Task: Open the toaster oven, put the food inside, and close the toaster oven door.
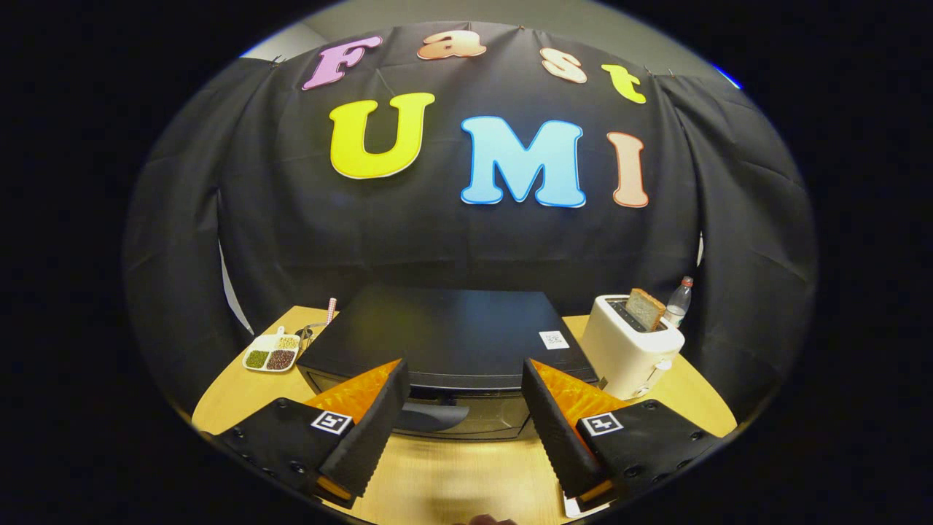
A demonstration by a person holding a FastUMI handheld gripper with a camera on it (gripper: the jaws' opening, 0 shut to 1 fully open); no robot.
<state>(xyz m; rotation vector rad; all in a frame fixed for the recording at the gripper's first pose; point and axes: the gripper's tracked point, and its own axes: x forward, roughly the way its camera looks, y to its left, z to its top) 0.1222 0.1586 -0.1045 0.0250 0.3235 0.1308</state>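
Observation:
A black toaster oven point(444, 339) stands in the middle of the wooden table point(452, 474), just ahead of my fingers. Its glass door point(474, 415) faces me and looks closed, with a dark handle point(430, 415) showing between the fingers. My gripper point(464, 379) is open and holds nothing; its orange-backed fingers point(372, 419) sit wide apart, level with the oven's front edge and slightly above it. I cannot tell which item is the food meant for the oven.
A white slot toaster point(630, 354) with a slice of bread point(645, 308) stands right of the oven, a clear bottle point(678, 300) behind it. A white divided dish point(271, 354) of beans sits to the left. Black cloth closes off the back.

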